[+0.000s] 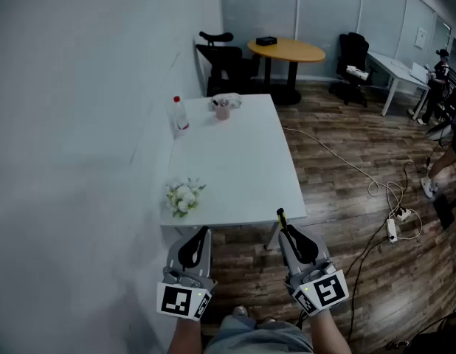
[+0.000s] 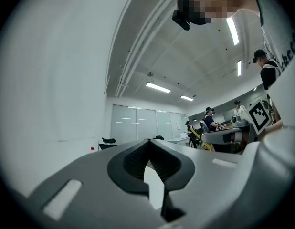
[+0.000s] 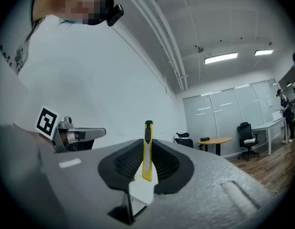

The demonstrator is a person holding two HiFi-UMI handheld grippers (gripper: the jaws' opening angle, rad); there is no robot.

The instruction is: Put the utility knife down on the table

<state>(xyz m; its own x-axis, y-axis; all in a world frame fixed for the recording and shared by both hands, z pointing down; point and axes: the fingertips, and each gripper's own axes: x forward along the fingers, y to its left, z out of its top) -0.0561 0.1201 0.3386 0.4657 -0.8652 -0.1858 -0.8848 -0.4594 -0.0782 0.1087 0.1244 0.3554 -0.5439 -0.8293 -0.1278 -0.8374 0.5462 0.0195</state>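
Observation:
A yellow utility knife [image 3: 147,150] with a black tip stands upright between the jaws of my right gripper [image 3: 147,144], which is shut on it. From the head view, the knife [image 1: 281,217] pokes out past the right gripper [image 1: 286,231] just over the near right corner of the white table [image 1: 239,161]. My left gripper [image 1: 204,231] hovers at the table's near edge, shut with nothing in it. In the left gripper view its jaws [image 2: 148,144] meet at the tips, and the right gripper [image 2: 227,136] shows off to the right.
White flowers [image 1: 183,195] lie on the table's near left. A bottle [image 1: 180,113] and a pink cup [image 1: 223,109] stand at its far end. A white wall runs along the left. Cables and a power strip [image 1: 392,229] lie on the wooden floor to the right.

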